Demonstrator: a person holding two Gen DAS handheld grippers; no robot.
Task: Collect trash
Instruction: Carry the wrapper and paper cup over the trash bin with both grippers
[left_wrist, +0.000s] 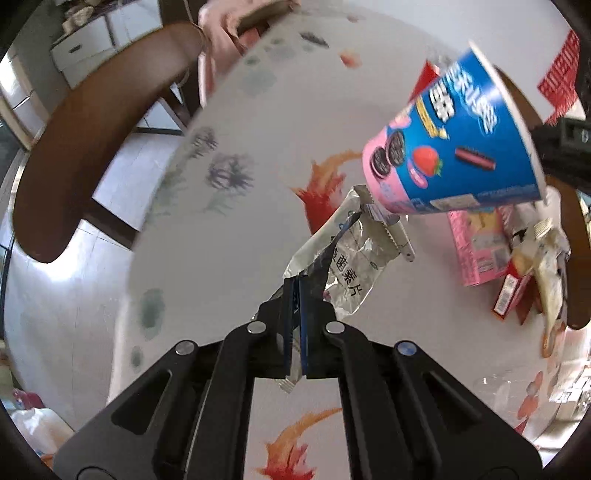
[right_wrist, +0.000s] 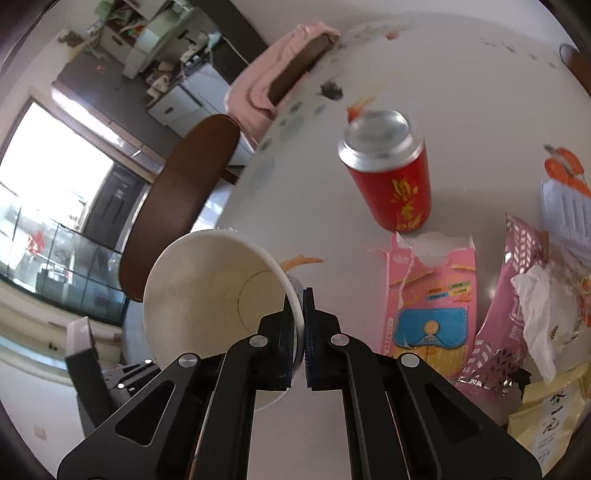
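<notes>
**Between wrapper and cup mouth: the gap the next move must close**

Nearest the left wrist camera, the left gripper has its jaws pinched tight on a crinkled silver foil wrapper with black printed characters. The wrapper's long axis runs up and away from the fingertips, and its serrated far end reaches almost to the base of the blue and pink paper snack cup, which hangs tipped just beyond it. Whether foil and cup actually touch I cannot tell.

That cup is carried by the right gripper, jaws clamped on the thin white rim, one finger inside the wall and one outside. In the right wrist view the cup's white, empty-looking interior faces back toward that camera, so its mouth points away from the wrapper while its base points toward it.

By my judgement the coming move turns on this: the wrapper lies at the closed end of the cup, so either the left hand must swing round to the rim side or the right hand must turn the mouth toward the foil.

Beyond the cup, on the white patterned tabletop, other litter waits: a torn pink cardboard box, a red drink can standing upright, and a pink foil bag beside the box.
</notes>
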